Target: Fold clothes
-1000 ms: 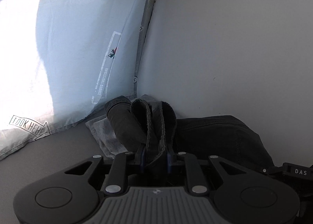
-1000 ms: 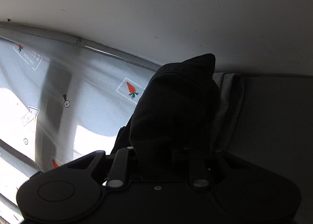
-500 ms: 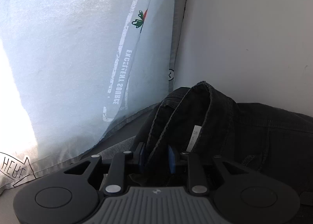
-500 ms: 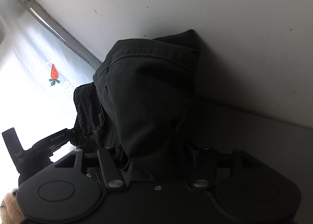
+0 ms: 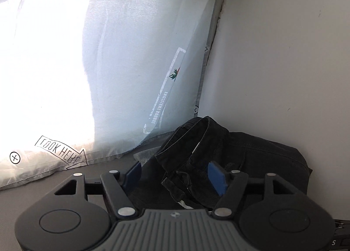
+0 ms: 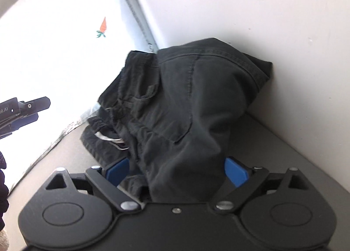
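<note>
My left gripper (image 5: pixel 178 175) stands wide open, its blue pads (image 5: pixel 215 175) spread apart with the waistband of the black trousers (image 5: pixel 251 154) lying loose between them, gripped by neither finger. My right gripper (image 6: pixel 177 172) is open just as wide, and a hump of the same trousers (image 6: pixel 192 106) rises between its pads (image 6: pixel 236 172); the cloth fills much of the gap, but the pads do not press it. The trousers sit bunched on the grey surface (image 5: pixel 54 178) in the far corner, against the white wall (image 5: pixel 284 53) on the right and just beside the pale printed sheet (image 5: pixel 131 53) on the left. In the right view the zip and a white inner label (image 6: pixel 109 138) show at the near left of the heap, and my left gripper's tip (image 6: pixel 32 104) pokes in from the left edge, apart from the cloth
</note>
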Available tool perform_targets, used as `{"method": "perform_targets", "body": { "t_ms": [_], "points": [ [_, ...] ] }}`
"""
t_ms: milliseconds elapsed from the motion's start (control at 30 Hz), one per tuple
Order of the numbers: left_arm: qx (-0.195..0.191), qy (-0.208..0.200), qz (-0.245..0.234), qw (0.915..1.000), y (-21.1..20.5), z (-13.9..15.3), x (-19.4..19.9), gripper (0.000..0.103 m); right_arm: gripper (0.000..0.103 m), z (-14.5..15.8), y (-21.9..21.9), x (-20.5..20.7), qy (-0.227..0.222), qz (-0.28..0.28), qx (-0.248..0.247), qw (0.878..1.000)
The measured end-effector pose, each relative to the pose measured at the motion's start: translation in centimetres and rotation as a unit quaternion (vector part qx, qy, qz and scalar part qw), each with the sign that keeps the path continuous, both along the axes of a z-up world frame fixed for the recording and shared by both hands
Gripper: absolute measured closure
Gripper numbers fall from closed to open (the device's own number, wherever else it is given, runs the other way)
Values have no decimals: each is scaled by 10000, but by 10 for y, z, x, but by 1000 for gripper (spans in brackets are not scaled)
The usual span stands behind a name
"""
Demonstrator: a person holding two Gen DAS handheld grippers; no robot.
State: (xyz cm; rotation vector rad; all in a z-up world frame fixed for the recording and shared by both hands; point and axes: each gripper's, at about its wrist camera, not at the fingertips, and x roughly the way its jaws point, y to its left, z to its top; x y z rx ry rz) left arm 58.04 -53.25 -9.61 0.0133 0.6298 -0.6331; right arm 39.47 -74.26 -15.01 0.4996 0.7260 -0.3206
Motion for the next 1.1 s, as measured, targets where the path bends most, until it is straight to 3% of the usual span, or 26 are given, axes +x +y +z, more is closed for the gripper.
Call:
{"method": "perform_targets", "body": {
  "t_ms": [167,300,467,633,833,1100],
  "points": [
    [-244,-135,560,9980,71,33,-79,12,3,41,55,-22,-421,703,-203,9964],
    [-161,-508,973,9938,128,53,-152,2,1,69,106,-42,-666,1225,-478,9891],
    [-143,-777,1495,9856,184,62,-232,0,1,91,180,-91,-803,1933,-733,9751],
    [-194,-652,1984,9778,243,70,-301,0,1,95,250,-133,-846,2417,-786,9634],
    [393,-824,2243,9702,310,77,-360,0,1,96,331,-179,-926,2658,-859,9557],
    [668,-751,2469,9638,395,73,-424,0,1,89,420,-248,-925,2810,-1127,9486]
  ]
}}
